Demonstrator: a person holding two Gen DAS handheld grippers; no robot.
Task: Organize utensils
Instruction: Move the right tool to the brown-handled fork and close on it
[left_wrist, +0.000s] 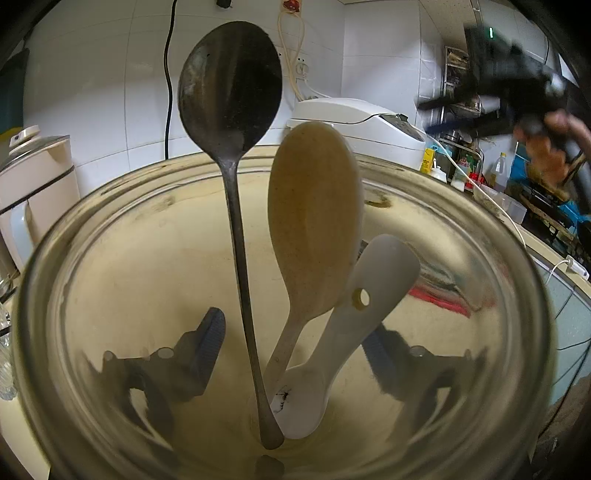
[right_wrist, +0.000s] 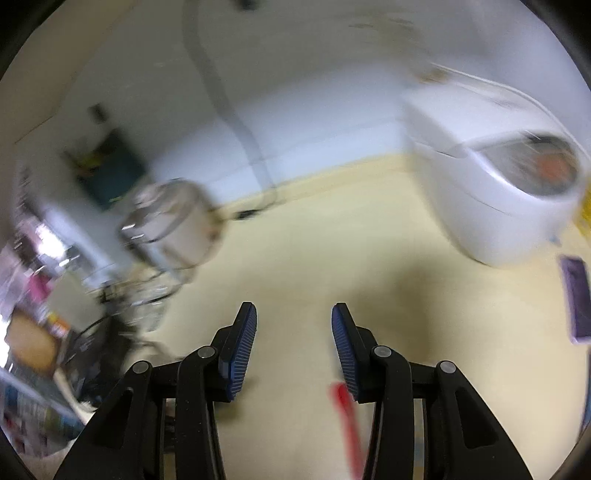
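Standing together inside a clear round glass jar (left_wrist: 461, 206): a dark, long-handled metal spoon (left_wrist: 231, 92), a broad tan wooden rice paddle (left_wrist: 314, 221) and a white plastic paddle with a hole in it (left_wrist: 384, 266). Metal spoon bowl-up, handle running down to the jar bottom at 6 o'clock, bowl rising past the rim towards 12. Wooden paddle just beside it at 3 o'clock, blade up, leaning slightly. White paddle lower and tilted towards 2 o'clock, crossing in front of the wooden one's handle.

Jar pinched by the left tool (left_wrist: 293, 328): ribbed blue pads (left_wrist: 212, 332) seen through the glass at 8 and 4 o'clock, pressed against the wall from either side.

Beyond the rim, at 1 o'clock, a white rice cooker (left_wrist: 369, 122) against the white tiled wall. At 2 o'clock, blurred, a hand (left_wrist: 546, 147) gripping the other black tool.

From the right wrist view: right tool (right_wrist: 293, 314) spread, nothing between the blue pads, above the pale yellow counter (right_wrist: 295, 240). Blurred red strip (right_wrist: 341, 413) lying on the counter by the 5 o'clock pad; whether touching it, cannot tell.
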